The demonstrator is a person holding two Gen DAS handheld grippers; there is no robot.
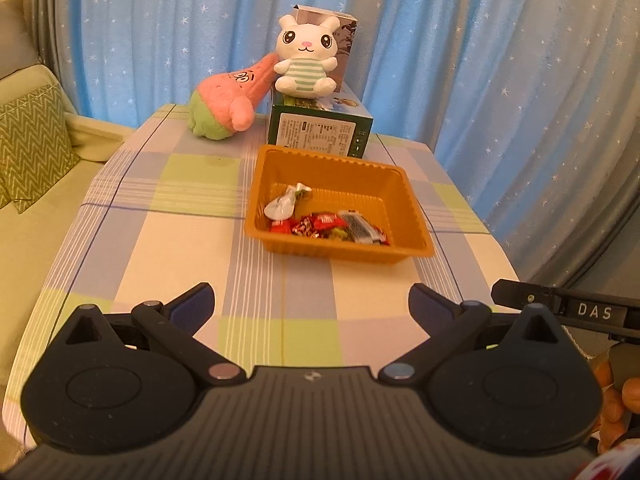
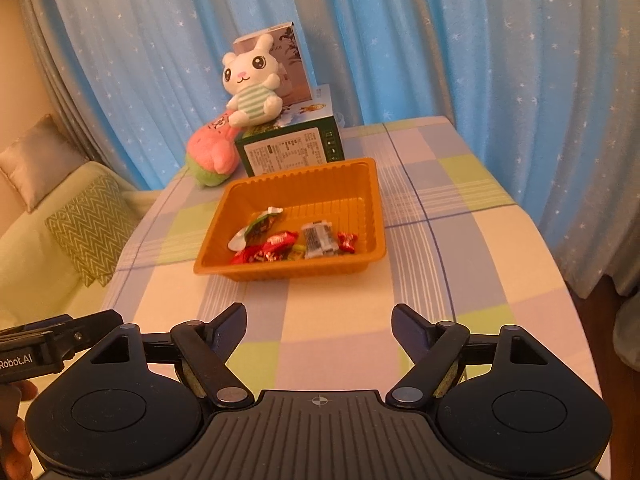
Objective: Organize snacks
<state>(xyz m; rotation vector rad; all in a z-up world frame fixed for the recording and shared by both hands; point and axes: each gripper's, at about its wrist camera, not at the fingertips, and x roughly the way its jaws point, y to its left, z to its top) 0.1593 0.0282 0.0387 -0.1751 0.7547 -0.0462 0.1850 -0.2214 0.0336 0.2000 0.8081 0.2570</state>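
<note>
Both sets of tongs hang empty over the near end of the worktop [image 1: 168, 216], the left tongs [image 1: 311, 306] spread wide and the right tongs [image 2: 319, 328] also apart, with nothing between the pads of either. The wrapped snacks [image 1: 332, 228] all lie in the orange plastic tray [image 1: 412, 216], bunched along its near wall: red candy wrappers, a silver-white pouch, and a clear-and-dark bar wrapper. I see no loose snack on the checked cloth around the tray, so the gathering step looks finished or close to it, and the two hands seem to be at a resting point well back from the tray. Behind the tray stands a green carton [image 1: 320, 132] with a white rabbit plush [image 1: 306, 56] sitting on top, and a pink plush [image 1: 228, 100] leans beside it. If anything is left, I'd guess it is tidying the heap inside the tray, which would mean reaching forward and down over the near rim without tipping the light tray.
</note>
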